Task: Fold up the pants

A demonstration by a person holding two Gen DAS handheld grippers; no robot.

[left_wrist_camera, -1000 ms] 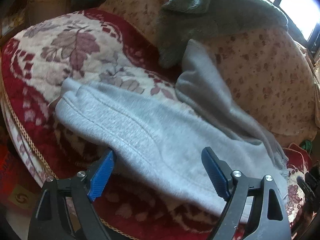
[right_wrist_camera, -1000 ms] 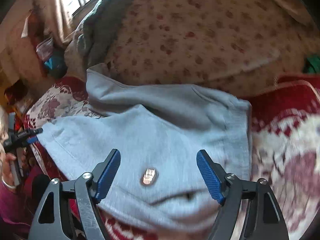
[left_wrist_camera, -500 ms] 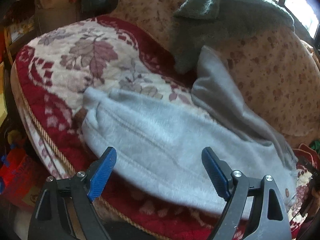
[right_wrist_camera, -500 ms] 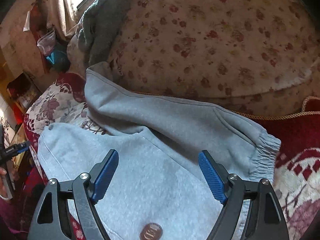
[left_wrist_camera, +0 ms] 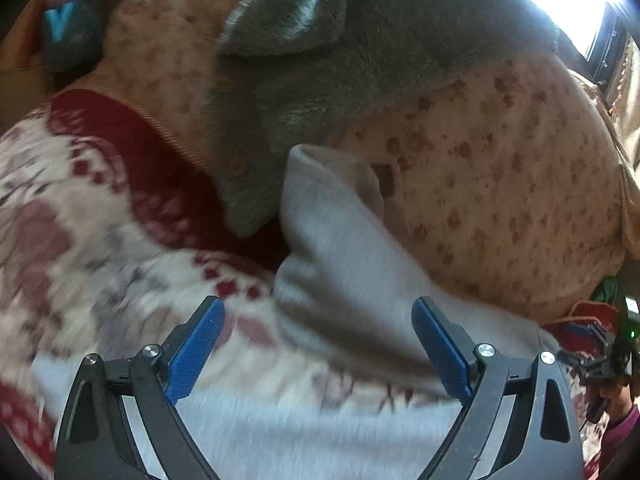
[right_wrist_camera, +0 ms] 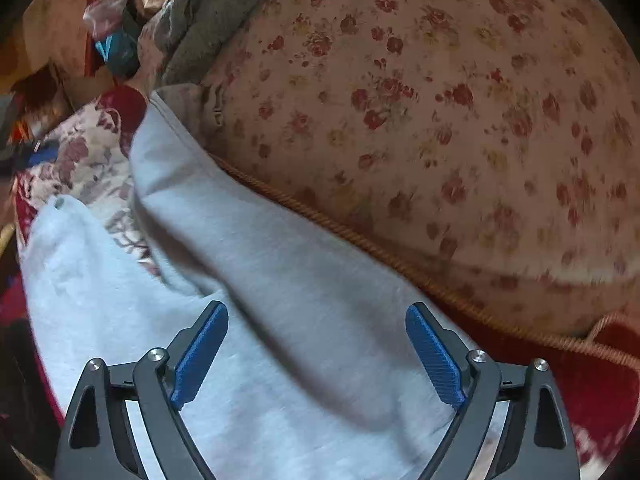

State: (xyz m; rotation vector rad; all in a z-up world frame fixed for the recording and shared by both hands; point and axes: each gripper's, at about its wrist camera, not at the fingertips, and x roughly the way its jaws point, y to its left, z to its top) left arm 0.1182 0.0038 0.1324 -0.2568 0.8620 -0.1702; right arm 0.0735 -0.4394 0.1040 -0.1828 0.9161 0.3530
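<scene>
Left wrist view. The left gripper [left_wrist_camera: 318,344] points down at a sofa seat, its blue-padded jaws spread wide and opening further; nothing is pinched between them. The light grey sweatpants [left_wrist_camera: 340,264] lie below and ahead of the jaws on a red-and-cream floral blanket [left_wrist_camera: 80,216] that covers the seat. One leg runs up from between the pads to the sofa back, its end folded over against a beige cushion with small red flowers [left_wrist_camera: 500,184]; a paler stretch of the garment fills the bottom of the frame under the gripper. A dark grey fleecy throw [left_wrist_camera: 360,52] hangs over the top of the cushion and dips down beside the raised leg end. At the right edge, the other gripper shows small and dark — blurred, along with a maroon sleeve [left_wrist_camera: 616,440].

Right wrist view. The right gripper [right_wrist_camera: 316,354] hovers over the sweatpants [right_wrist_camera: 280,280], its jaws likewise wide, opening, and empty — the cloth lies beneath the pads, not clamped by them. One leg slants from lower right up to upper left along the gold cord trim [right_wrist_camera: 360,248] at the foot of the flowered cushion [right_wrist_camera: 440,120]. The second leg [right_wrist_camera: 80,264] lies apart at the left, with floral blanket [right_wrist_camera: 84,156] showing in the gap between the two.
</scene>
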